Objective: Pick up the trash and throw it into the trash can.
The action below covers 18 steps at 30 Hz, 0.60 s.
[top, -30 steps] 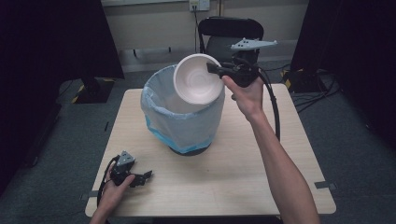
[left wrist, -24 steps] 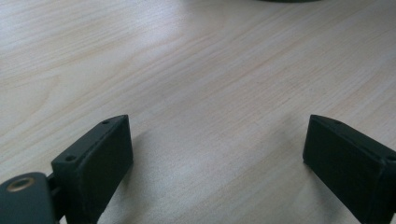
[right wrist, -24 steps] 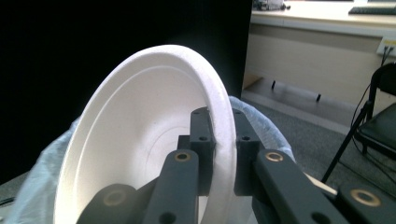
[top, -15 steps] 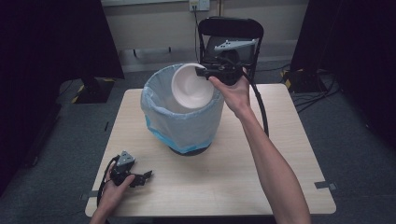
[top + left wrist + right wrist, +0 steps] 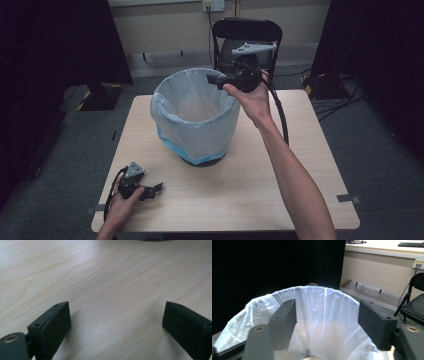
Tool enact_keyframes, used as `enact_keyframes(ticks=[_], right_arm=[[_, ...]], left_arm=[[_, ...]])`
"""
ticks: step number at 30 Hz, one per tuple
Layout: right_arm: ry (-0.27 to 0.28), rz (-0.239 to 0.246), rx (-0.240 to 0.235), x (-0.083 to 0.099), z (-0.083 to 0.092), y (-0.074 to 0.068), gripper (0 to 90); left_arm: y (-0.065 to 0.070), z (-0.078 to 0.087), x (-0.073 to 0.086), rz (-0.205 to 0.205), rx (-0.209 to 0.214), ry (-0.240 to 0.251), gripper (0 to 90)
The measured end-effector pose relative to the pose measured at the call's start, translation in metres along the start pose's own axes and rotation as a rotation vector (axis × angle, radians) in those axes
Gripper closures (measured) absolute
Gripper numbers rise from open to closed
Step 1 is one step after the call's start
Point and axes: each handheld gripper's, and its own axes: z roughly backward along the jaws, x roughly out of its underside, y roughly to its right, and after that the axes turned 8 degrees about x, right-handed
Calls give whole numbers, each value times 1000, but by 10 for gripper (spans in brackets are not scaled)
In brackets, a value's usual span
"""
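Pale wood table [image 5: 250, 190] w/ lined bin [image 5: 195, 120], dark curtains [image 5: 60, 40] behind.

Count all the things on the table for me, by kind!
Bin with a white bag: 1
Grippers, left lying on the table, right held over the bin: 2
Total: 3

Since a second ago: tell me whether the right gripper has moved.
Yes. In the high view the right gripper has shifted left toward the bin's rim, judged against the chair behind it; its jaws have just been opening, nothing between them.
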Motion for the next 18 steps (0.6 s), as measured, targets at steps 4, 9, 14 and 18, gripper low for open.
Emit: enact_keyframes(ticks=[4, 9, 14, 18], right_arm=[[-4, -4, 1, 2, 4, 2, 259], [-2, 8, 6, 3, 13, 3, 237], [6, 4, 11, 9, 23, 5, 222], [-10, 12, 27, 15, 28, 7, 224]], left_arm=[[0, 0, 0, 0, 0, 0, 78], [0, 0, 0, 0, 0, 0, 78], [0, 0, 0, 0, 0, 0, 79], [0, 0, 0, 0, 0, 0, 78]])
